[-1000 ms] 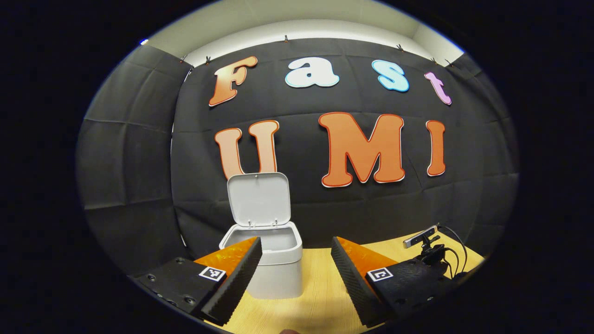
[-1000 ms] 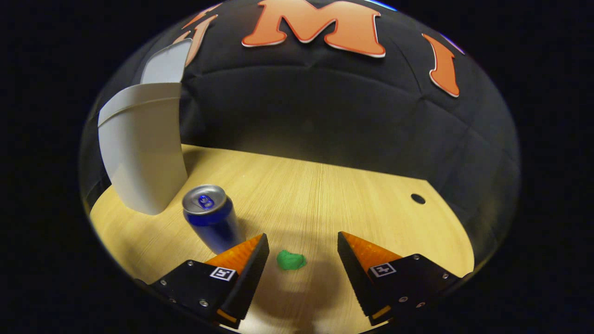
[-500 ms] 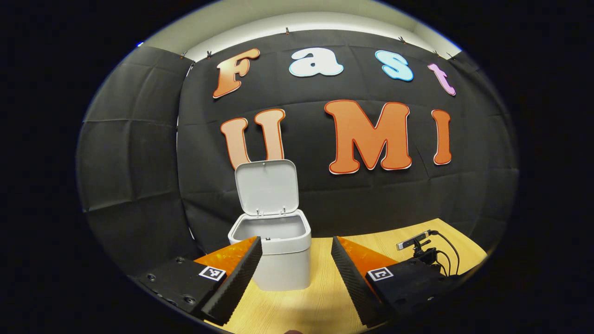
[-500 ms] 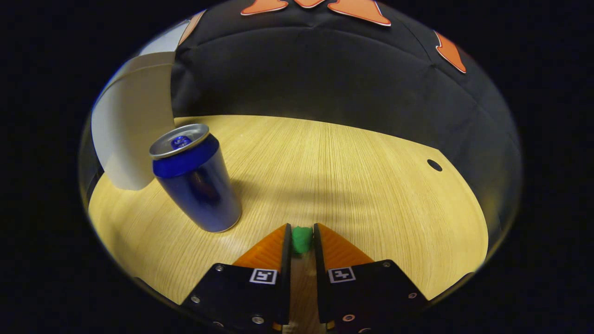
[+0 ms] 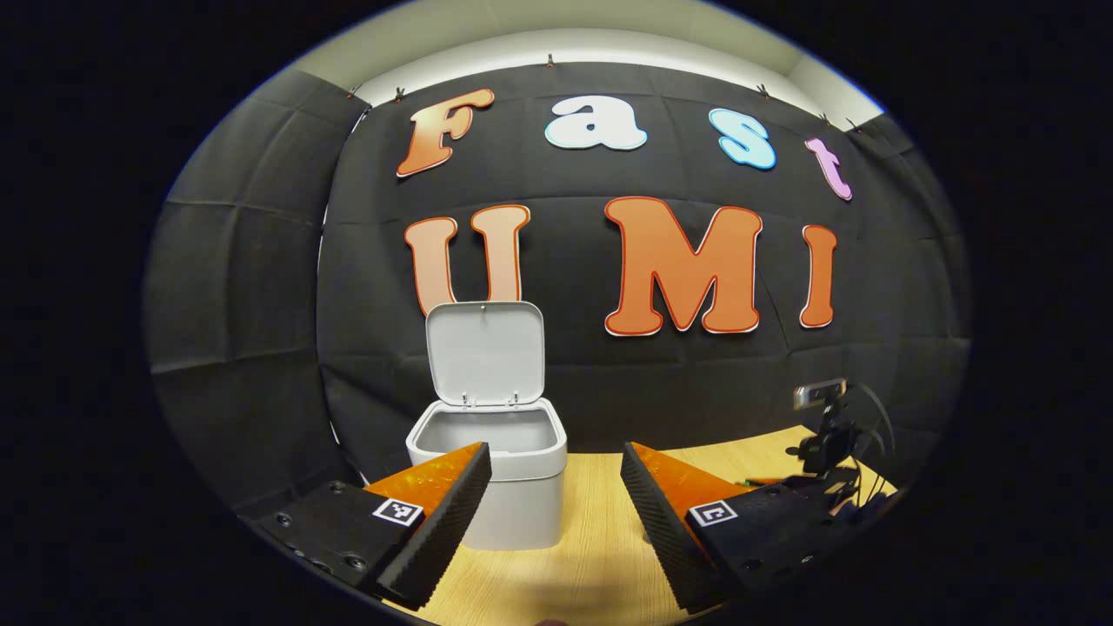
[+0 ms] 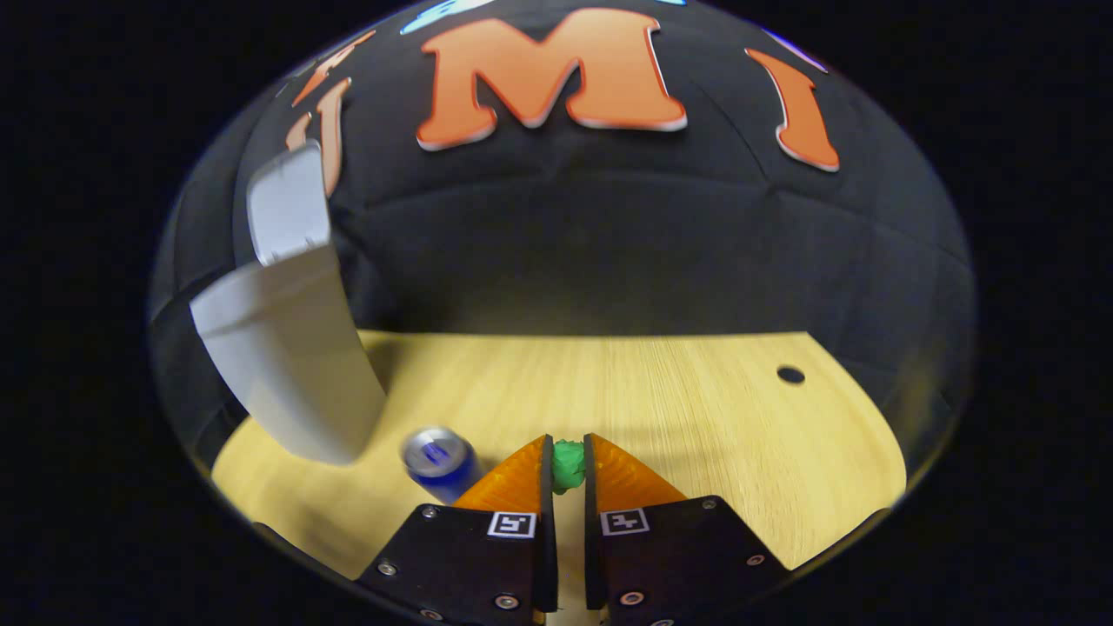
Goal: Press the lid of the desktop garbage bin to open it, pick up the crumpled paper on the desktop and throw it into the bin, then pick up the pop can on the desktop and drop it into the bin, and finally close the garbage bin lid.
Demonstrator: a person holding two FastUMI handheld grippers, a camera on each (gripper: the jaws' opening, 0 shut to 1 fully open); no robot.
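The white garbage bin (image 5: 513,509) stands on the wooden desk with its lid (image 5: 484,352) tipped up and back. My left gripper (image 5: 556,474) hovers open in front of it, nothing between its fingers. In the right gripper view, my right gripper (image 6: 568,465) is shut on the green crumpled paper (image 6: 569,463) and holds it above the desk. The blue pop can (image 6: 437,462) stands upright below and to the left of those fingers, close to the bin (image 6: 291,374) and its raised lid (image 6: 285,204).
The wooden desk (image 6: 661,400) has a round cable hole (image 6: 790,375) at its right. In the left gripper view a small camera on a stand with black cables (image 5: 826,430) is at the right of the desk.
My right gripper came down, shut on the green paper and has lifted it off the desk; the can now looks smaller and lower. The left gripper drifted slightly and stays open.
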